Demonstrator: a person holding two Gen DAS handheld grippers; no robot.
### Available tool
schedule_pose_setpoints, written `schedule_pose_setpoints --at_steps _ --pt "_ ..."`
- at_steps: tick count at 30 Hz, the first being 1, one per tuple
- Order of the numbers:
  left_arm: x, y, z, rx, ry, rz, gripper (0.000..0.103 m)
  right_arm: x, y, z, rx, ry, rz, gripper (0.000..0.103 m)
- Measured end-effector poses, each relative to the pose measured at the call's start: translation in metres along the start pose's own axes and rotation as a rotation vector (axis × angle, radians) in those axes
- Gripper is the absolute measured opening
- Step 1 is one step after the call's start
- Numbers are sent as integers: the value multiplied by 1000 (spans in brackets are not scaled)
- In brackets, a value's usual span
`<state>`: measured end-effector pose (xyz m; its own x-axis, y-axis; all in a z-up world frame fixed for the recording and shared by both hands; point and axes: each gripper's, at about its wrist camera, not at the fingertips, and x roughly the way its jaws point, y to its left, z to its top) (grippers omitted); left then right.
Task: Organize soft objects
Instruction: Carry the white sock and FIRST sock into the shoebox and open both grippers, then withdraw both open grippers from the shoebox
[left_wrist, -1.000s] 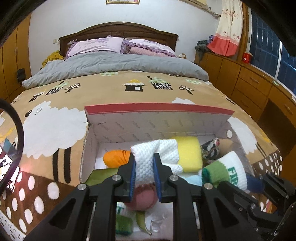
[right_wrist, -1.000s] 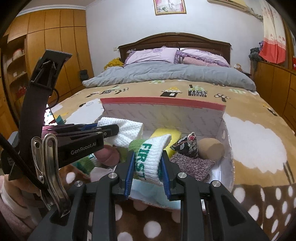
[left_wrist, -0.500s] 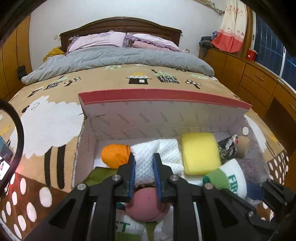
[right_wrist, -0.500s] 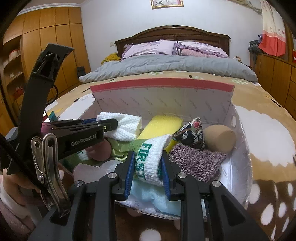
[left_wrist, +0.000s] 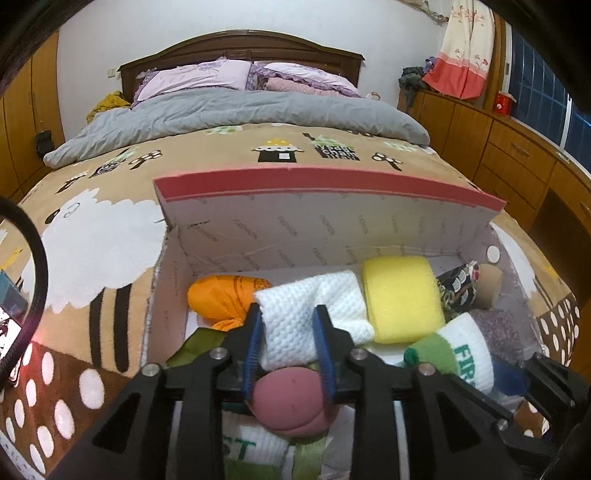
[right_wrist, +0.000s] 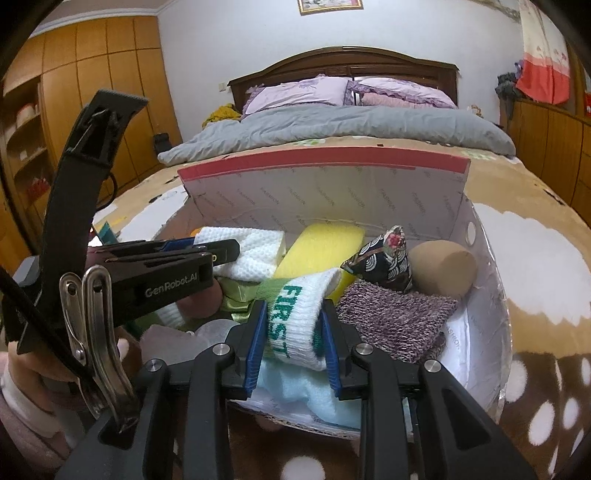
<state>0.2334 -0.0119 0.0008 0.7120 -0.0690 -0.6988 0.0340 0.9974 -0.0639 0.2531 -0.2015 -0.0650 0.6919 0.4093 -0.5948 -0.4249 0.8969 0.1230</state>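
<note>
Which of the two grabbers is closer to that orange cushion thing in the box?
Left. The left gripper, its jaws opening around the white cloth, sits right beside the orange cushion. The right gripper holds a sock farther over.

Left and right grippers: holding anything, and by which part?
Left gripper: jaws opening, white waffle cloth between them, near end. Right gripper: jaws opening around white-and-green sock, mid-cuff.

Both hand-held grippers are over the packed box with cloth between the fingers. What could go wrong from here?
1. The left hand-held gripper is opening on the white waffle cloth; it may unroll across the pink ball rather than settle flat.
2. The right hand-held gripper is opening on the FIRST sock, close to the box's near edge; it might slide out.
</note>
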Motion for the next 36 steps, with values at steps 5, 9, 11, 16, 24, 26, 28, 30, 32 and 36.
schedule_pose_setpoints --at_steps 5,9,11,16,24,26,28,30,32,36 --pt "-10 3 2 -20 4 -17 47 -14 0 2 -5 -37 15 38" --pt "-19 2 1 -16 1 -14 53 -26 3 4 -19 -73 2 44" --pt "-27 0 1 -15 -9 -15 61 -30 3 4 -17 -76 -9 46" --pt "-42 0 2 -14 -28 -5 65 -39 5 1 -18 -86 -28 49" --pt "-64 -1 -6 -24 -27 4 66 -56 5 -2 -8 -99 -44 54" --pt "-69 1 -9 -34 -25 4 66 -60 7 -3 -6 -102 -50 54" --pt "-76 1 -14 -43 -25 7 66 -65 7 -4 2 -105 -46 54" --pt "-83 1 -19 -49 -23 12 66 -69 7 -6 11 -103 -45 54" --pt "-89 2 -22 -55 -22 7 66 -73 8 -9 23 -99 -47 54" --pt "-103 -1 -35 -64 -17 19 68 -81 11 -17 24 -84 -51 56"
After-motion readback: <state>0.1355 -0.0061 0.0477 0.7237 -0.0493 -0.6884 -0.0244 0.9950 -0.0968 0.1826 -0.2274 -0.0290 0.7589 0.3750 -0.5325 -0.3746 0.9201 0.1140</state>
